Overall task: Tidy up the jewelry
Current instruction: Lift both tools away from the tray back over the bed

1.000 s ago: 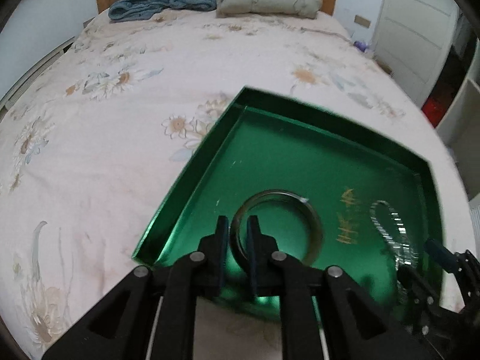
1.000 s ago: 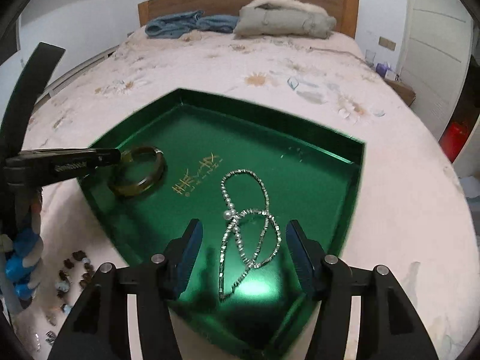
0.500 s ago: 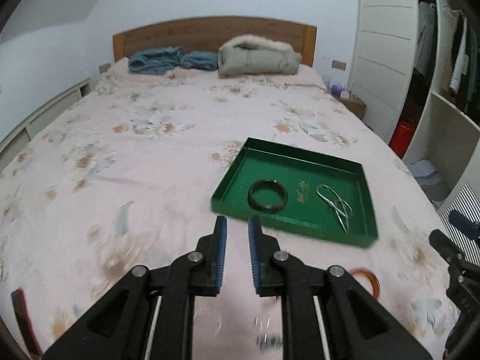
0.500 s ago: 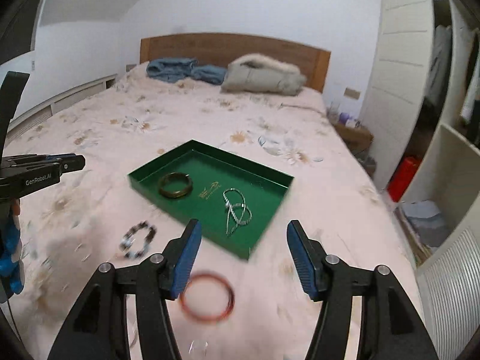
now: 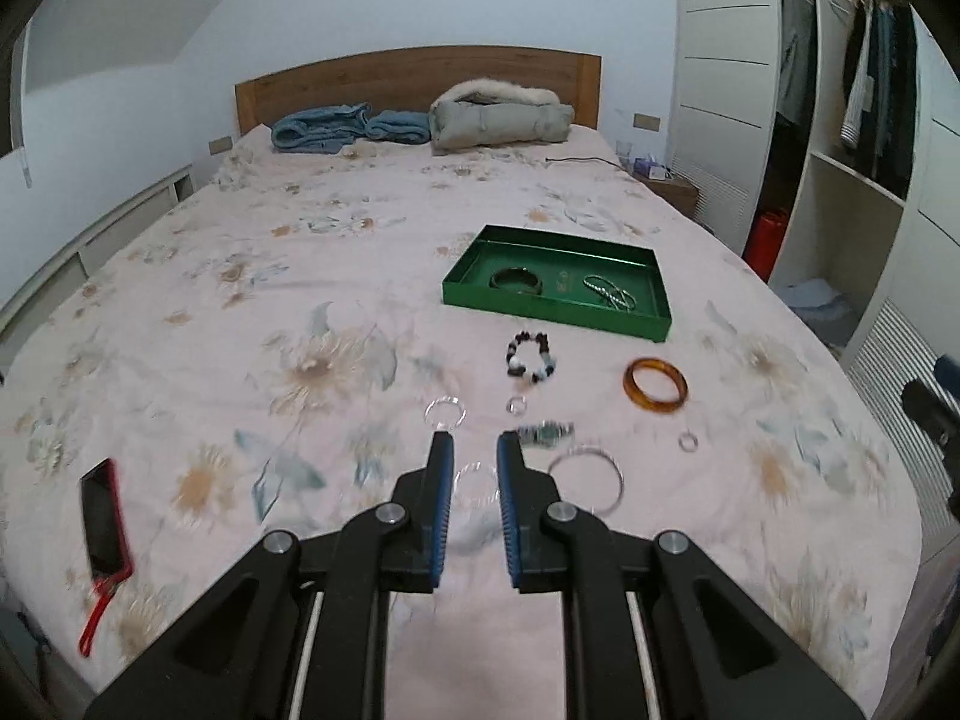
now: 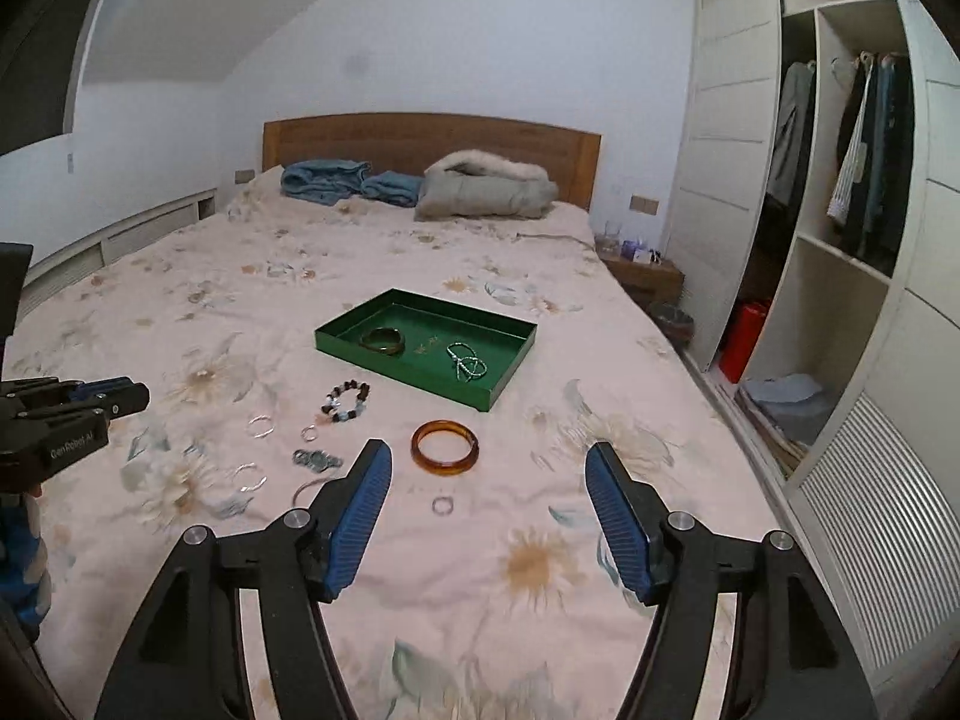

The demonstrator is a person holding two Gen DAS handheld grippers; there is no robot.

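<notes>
Now my right tongs (image 6: 489, 474), spread wide and empty, sit just below the amber bangle (image 6: 444, 447) at frame centre; my left tongs (image 5: 474, 462), narrowly parted, sit farther off.

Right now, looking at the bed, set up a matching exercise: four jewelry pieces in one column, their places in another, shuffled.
Things:
1. dark green bangle
2. amber bangle
3. beaded bracelet
4. small ring

Places:
A. on the bedspread, nearest the right gripper
B. in the green tray
C. on the bedspread, just right of the beaded bracelet
D. on the bedspread, just before the tray's near wall

Pairs: 1-B, 2-C, 3-D, 4-A
</notes>
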